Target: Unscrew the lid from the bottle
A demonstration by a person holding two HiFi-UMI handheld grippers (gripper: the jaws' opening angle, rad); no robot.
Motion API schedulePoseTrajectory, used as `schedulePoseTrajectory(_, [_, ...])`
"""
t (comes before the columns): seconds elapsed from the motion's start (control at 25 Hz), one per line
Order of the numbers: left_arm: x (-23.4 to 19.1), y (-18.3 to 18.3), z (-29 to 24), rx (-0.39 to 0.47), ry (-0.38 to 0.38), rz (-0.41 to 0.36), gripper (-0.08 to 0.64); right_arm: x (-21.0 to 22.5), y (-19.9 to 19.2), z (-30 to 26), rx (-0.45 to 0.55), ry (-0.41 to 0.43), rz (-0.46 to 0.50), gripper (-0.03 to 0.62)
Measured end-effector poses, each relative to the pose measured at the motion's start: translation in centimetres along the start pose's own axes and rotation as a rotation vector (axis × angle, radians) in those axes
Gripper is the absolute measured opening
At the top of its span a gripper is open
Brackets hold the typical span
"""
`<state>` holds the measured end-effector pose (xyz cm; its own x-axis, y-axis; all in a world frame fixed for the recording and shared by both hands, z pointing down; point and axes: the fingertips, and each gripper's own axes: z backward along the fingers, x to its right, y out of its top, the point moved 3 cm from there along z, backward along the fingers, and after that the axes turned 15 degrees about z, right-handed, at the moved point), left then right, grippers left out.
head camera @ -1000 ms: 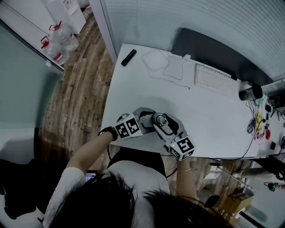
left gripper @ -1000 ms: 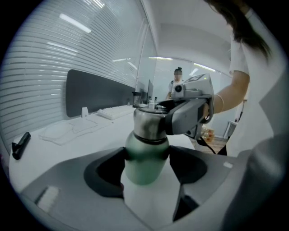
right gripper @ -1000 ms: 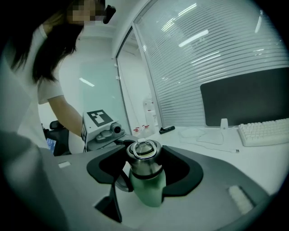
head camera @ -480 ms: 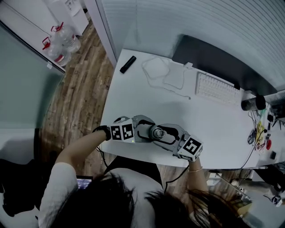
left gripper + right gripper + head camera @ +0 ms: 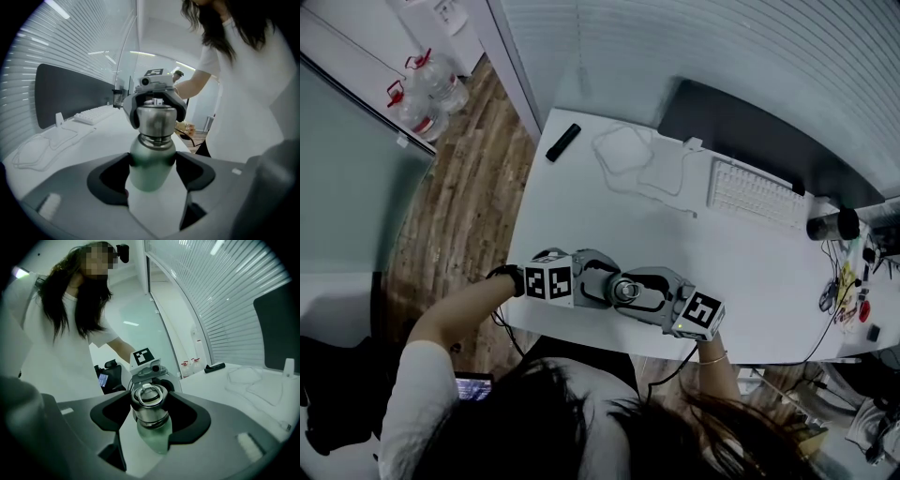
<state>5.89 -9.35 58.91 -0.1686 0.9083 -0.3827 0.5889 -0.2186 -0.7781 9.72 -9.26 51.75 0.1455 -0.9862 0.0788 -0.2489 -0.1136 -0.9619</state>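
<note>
Close to the near edge of the white table [image 5: 609, 206], a pale green metal bottle [image 5: 151, 164] with a rounded shoulder is held upright, its long axis vertical and its lid end pointing up at the head camera. The left gripper [image 5: 152, 171] comes in from the person's left with its dark jaws closed on the green body, one on each side, below the shoulder. Whether the bottle's base touches the table cannot be made out. The right gripper [image 5: 151, 411] reaches in from the opposite side, its jaws clamped on the brushed steel cylindrical lid [image 5: 149, 404], which sits on the neck and has a metal ring lying flat on its top. The two grippers face each other across the bottle, marker cubes outward. Farther back on the table lies a thin white cable [image 5: 661, 178] looping round a white square pad [image 5: 622, 150], with a white keyboard [image 5: 755, 192] to its right and a small black bar-shaped object [image 5: 562, 142] near the far left corner. A dark rectangular panel [image 5: 750, 122] stands behind the keyboard. On the wood floor beyond, clear water jugs [image 5: 427, 94] stand together.
</note>
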Motion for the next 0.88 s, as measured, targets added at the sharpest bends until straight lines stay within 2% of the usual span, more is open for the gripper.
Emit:
schedulePoseTrajectory(0.16, [0.1, -0.2, -0.1, -0.005, 0.024, 0.022, 0.362, -0.3, 0.7, 0.4, 0.001, -0.011, -0.011, 0.25])
schedulePoseTrajectory(0.36, [0.2, -0.1, 1.0, 0.015, 0.072, 0.06, 0.362, -0.3, 1.2, 1.6, 0.017, -0.073, 0.004, 0.25])
schedulePoseTrajectory(0.52, [0.8, 0.5, 2.6, 0.056, 0.124, 0.073, 0.36, -0.7, 1.9, 2.5, 0.005, -0.133, 0.022, 0.25])
schedulePoseTrajectory(0.72, [1.9, 1.9, 4.8, 0.114, 0.198, 0.054, 0.36, -1.4, 3.8, 3.8, -0.015, -0.225, 0.071, 0.25])
schedulePoseTrajectory(0.88, [2.5, 3.8, 7.2, 0.207, 0.283, 0.023, 0.351, -1.7, 5.2, 4.6, -0.019, -0.309, 0.095, 0.25])
